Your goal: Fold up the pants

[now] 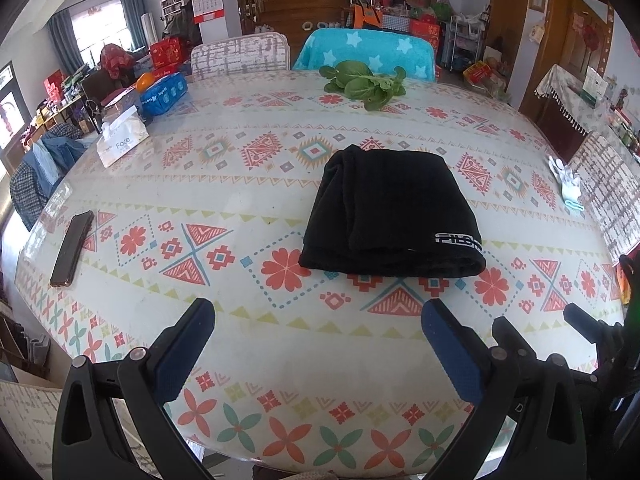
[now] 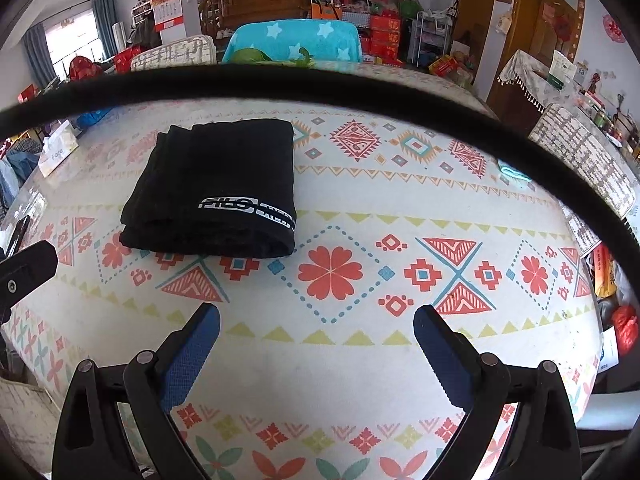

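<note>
The black pants [image 1: 390, 212] lie folded into a compact rectangle on the patterned tablecloth [image 1: 248, 208], with a white logo near the front right corner. They also show in the right wrist view [image 2: 216, 188], up and to the left. My left gripper [image 1: 318, 320] is open and empty, held above the table in front of the pants. My right gripper [image 2: 316, 322] is open and empty, in front and to the right of the pants. Neither touches the cloth.
A phone [image 1: 72, 248] lies at the left edge. A tissue box [image 1: 122, 140] and blue pack [image 1: 164, 94] sit far left. Leafy greens [image 1: 364, 80] lie at the far side. White gloves [image 1: 566, 182] sit right. A black cable [image 2: 320, 80] arcs across the right wrist view.
</note>
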